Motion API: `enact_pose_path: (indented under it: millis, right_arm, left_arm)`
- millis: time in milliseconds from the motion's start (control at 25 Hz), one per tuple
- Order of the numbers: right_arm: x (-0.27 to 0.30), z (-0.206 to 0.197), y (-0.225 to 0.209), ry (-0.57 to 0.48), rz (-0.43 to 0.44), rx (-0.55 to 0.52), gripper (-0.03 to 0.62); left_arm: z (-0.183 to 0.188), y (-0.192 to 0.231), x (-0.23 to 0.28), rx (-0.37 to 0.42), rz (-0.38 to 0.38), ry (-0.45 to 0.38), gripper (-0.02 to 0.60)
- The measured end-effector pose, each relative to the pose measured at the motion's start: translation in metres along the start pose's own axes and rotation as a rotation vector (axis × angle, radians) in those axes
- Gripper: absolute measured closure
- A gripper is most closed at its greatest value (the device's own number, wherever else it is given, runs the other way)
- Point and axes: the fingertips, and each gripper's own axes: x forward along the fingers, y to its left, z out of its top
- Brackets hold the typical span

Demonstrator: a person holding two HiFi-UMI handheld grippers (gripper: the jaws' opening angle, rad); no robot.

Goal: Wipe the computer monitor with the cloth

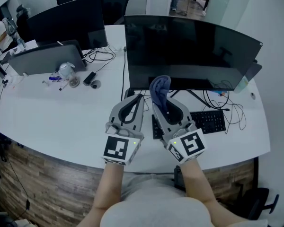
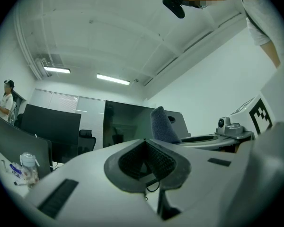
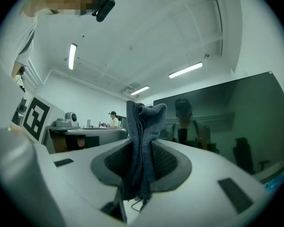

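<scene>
Two hand-held grippers are side by side above a white desk (image 1: 52, 122), both pointing forward at a wide, dark computer monitor (image 1: 189, 51).

The right gripper (image 1: 164, 109) has its jaws closed tightly on a blue-grey cloth (image 1: 160, 89). In the right gripper view, the cloth (image 3: 143, 126) is pinched between the two padded jaws of that gripper (image 3: 141, 150). Its folded top stands up past the tips and a short tail hangs below them. The monitor (image 3: 217, 112) fills the space ahead and to the right of those jaws. Whether the cloth touches the screen cannot be told.

The left gripper (image 1: 135, 100) is just beside the right one, on its left. In the left gripper view, its jaws (image 2: 146, 150) are closed together at the tips and hold nothing. The cloth (image 2: 162, 124) rises just to their right, and the monitor (image 2: 123, 122) stands beyond them.

A black keyboard (image 1: 208, 121) lies on the desk beneath and to the right of the right gripper. A second dark monitor (image 1: 68, 25) stands well off to the left of the left gripper.
</scene>
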Motion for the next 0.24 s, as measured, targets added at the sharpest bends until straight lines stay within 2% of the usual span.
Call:
enact_pose_path:
  millis: [240]
  right_arm:
    - [0.0044,-0.0017,0.0073,0.004,0.011,-0.011,0.484]
  left_arm:
    - [-0.0008,0.0035,-0.0016,-0.017,0.001,0.004,0.573]
